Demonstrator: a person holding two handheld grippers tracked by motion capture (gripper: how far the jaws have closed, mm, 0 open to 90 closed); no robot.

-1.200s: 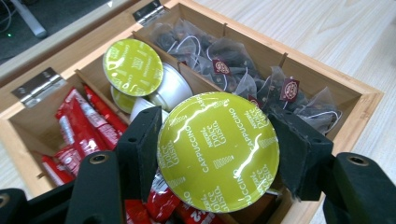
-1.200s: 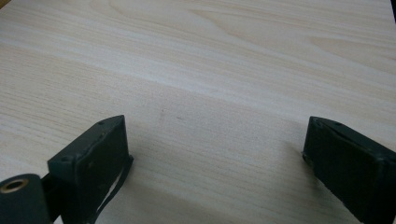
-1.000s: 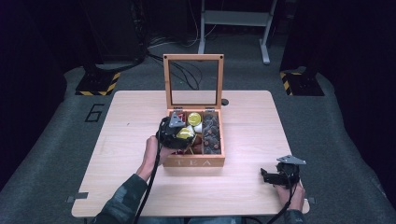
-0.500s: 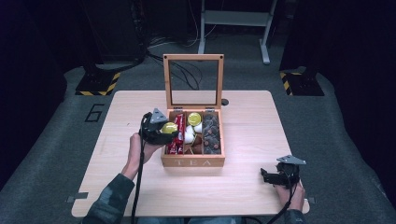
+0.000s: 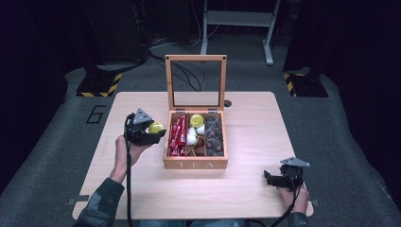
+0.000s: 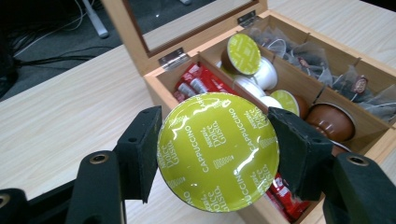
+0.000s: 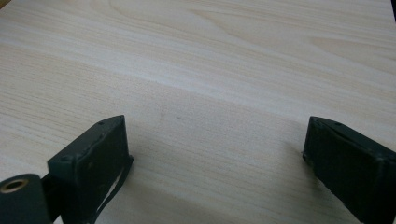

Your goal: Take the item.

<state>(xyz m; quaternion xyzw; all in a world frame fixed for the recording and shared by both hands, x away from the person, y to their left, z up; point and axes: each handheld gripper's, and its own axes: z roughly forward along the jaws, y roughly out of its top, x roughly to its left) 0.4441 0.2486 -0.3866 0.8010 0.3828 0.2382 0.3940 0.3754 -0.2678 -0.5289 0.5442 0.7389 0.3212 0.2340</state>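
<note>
Capsule [image 6: 218, 151] pinched in left claw [image 6: 215, 149] beside tea box [image 5: 195, 164]; right claw [image 7: 215, 158] spread, empty.

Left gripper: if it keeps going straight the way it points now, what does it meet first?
Probably the wooden tea box: the left gripper, shut on the green capsule, points at its near wall and red sachets. Depth is unclear.

The left tool [image 5: 152, 134], clamped on a green-lidded Cappuccino capsule [image 5: 155, 127], is now out of the wooden tea box [image 5: 195, 163] where it was a second ago; it hangs over the bare tabletop [image 5: 118, 179] just left of the box, the capsule carried along.
</note>
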